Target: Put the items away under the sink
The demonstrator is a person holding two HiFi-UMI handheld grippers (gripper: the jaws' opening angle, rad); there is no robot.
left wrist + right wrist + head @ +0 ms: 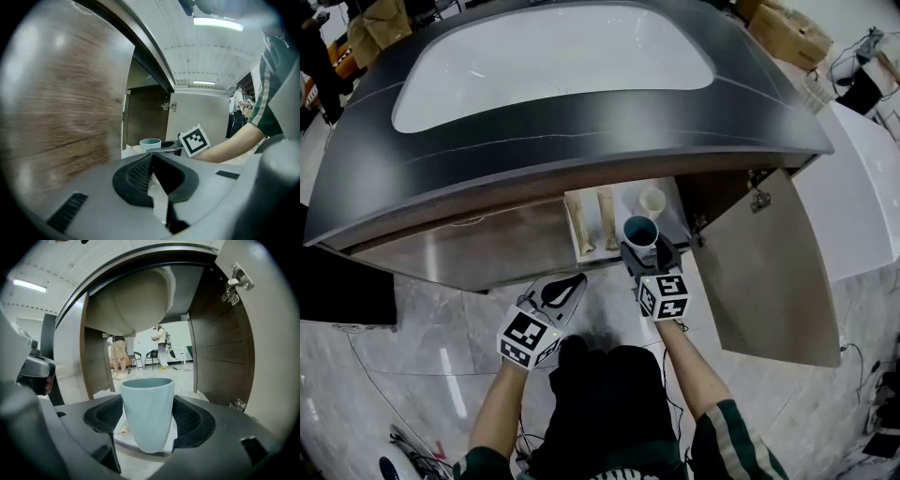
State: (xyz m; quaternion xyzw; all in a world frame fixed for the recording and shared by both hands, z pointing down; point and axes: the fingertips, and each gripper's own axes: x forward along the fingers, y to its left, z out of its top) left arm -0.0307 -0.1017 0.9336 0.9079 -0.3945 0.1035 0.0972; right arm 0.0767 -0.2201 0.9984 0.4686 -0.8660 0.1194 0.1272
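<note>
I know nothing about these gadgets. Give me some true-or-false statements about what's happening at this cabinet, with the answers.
1. The right hand-held gripper holds a blue cup. True.
2. The left hand-held gripper holds a cup too. False: its jaws are together with nothing between them.
3. The cabinet's right door is shut. False: it stands wide open.
4. A pale cup stands inside the cabinet. True.
</note>
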